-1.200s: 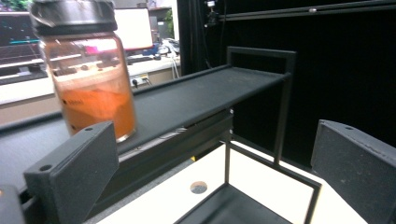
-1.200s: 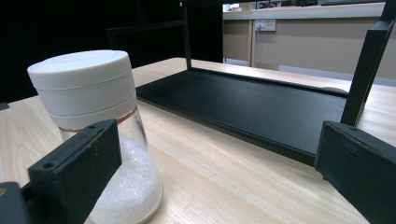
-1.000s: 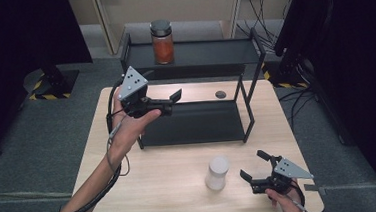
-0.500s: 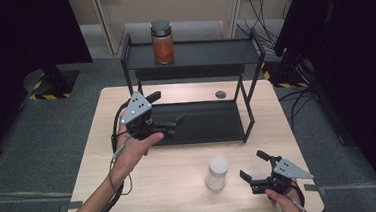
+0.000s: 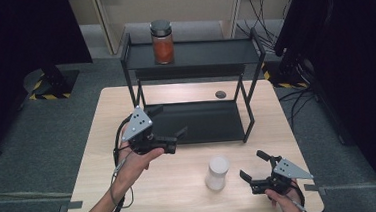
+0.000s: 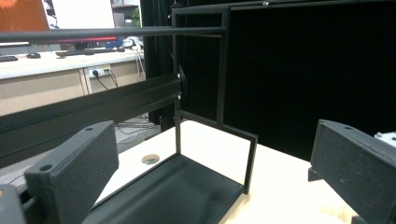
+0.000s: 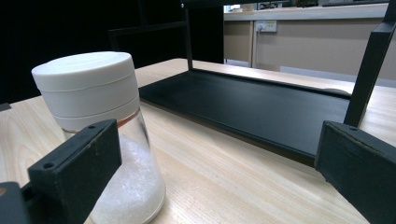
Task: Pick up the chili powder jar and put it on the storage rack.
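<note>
A clear jar with a white lid [image 5: 217, 172] holds white grains and stands on the table's near middle. My right gripper [image 5: 253, 165] rests just right of it, open, with nothing between its jaws. In the right gripper view the jar [image 7: 98, 135] stands behind the left jaw of this gripper [image 7: 219, 163]. My left gripper [image 5: 168, 121] hovers open and empty at the front left of the black rack's lower shelf [image 5: 197, 123]. The left gripper view has that gripper [image 6: 210, 154] looking across the lower shelf [image 6: 177, 186]. An orange-filled jar with a dark lid [image 5: 162, 41] stands on the rack's top shelf [image 5: 207, 52].
The two-tier black rack takes up the far half of the wooden table [image 5: 177, 197]. A round cable hole [image 5: 220, 94] lies in the tabletop behind the rack. Dark curtains hang at both sides, and grey floor surrounds the table.
My left gripper has come down and toward the near side, from the rack's left post to the front of the lower shelf. The right gripper and white-lidded jar have stayed put.
</note>
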`<state>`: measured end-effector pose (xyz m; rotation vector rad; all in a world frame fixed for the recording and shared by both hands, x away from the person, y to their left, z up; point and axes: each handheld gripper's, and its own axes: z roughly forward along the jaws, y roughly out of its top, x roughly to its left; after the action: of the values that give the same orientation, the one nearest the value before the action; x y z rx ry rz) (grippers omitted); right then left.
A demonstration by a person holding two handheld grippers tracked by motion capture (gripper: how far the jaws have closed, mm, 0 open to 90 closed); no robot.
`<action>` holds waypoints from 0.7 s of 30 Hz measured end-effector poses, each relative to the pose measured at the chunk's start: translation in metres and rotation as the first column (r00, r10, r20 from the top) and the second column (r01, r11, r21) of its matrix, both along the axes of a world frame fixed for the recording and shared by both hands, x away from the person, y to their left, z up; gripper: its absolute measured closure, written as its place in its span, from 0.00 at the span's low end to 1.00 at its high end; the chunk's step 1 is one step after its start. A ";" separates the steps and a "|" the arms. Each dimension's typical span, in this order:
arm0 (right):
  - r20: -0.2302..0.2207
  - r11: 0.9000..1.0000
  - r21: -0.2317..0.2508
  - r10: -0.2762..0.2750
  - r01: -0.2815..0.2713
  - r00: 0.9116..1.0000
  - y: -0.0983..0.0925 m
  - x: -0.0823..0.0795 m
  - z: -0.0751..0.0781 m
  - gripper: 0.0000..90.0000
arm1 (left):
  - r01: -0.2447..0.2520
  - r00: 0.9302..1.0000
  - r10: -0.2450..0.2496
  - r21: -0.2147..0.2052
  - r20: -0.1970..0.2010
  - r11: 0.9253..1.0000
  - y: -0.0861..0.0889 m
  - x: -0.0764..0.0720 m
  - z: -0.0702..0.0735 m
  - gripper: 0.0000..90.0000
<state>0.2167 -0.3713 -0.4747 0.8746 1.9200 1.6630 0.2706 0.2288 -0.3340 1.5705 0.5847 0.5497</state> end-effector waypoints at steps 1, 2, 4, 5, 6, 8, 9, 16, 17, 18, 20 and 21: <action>-0.001 1.000 0.000 0.000 0.000 1.000 0.000 0.000 0.000 0.01 | -0.001 1.000 0.001 0.008 0.004 1.000 0.000 -0.001 -0.001 0.00; -0.001 1.000 0.000 0.000 0.000 1.000 0.000 0.000 0.000 0.01 | -0.001 1.000 0.000 0.011 0.006 1.000 0.000 -0.003 -0.004 0.00; -0.002 1.000 -0.001 0.000 0.000 1.000 0.000 0.000 0.000 0.01 | 0.007 1.000 -0.007 0.000 -0.003 1.000 0.001 -0.004 -0.009 0.00; -0.002 1.000 -0.001 0.000 0.000 1.000 0.000 0.000 0.000 0.01 | 0.011 1.000 -0.011 -0.006 -0.006 1.000 0.001 -0.006 -0.011 0.00; -0.002 1.000 -0.001 0.000 0.000 1.000 0.000 0.000 0.000 0.01 | 0.015 1.000 -0.015 -0.011 -0.008 1.000 0.001 -0.007 -0.012 0.00; -0.002 1.000 -0.001 0.000 0.000 1.000 0.001 0.000 0.000 0.01 | 0.023 1.000 -0.023 -0.009 -0.004 1.000 0.001 -0.010 -0.014 0.00; -0.002 1.000 -0.001 0.001 -0.001 1.000 0.001 0.000 0.000 0.01 | 0.028 1.000 -0.028 -0.015 -0.004 1.000 0.001 -0.011 -0.016 0.00; -0.003 1.000 -0.003 0.002 -0.002 1.000 0.001 0.000 0.000 0.01 | 0.056 0.998 -0.056 -0.020 -0.012 0.998 0.001 -0.022 -0.026 0.00; -0.002 1.000 -0.003 0.003 -0.003 1.000 0.001 0.000 0.000 0.01 | 0.057 0.998 -0.057 -0.023 -0.012 0.998 0.001 -0.023 -0.028 0.00; -0.001 1.000 -0.003 0.003 -0.003 1.000 0.001 0.000 0.000 0.01 | 0.057 0.998 -0.058 -0.025 -0.007 0.998 0.002 -0.024 -0.031 0.00; 0.000 1.000 -0.002 0.003 -0.003 1.000 0.001 0.000 0.000 0.01 | 0.054 0.999 -0.054 -0.007 0.006 0.999 0.001 -0.027 -0.035 0.00; 0.000 1.000 -0.002 0.003 -0.003 1.000 0.001 0.000 0.000 0.01 | 0.052 0.999 -0.052 0.001 0.010 0.999 0.001 -0.029 -0.038 0.00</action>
<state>0.2166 -0.3703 -0.4745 0.8713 1.9234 1.6629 0.2413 0.2302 -0.3719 1.5783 0.5351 0.5182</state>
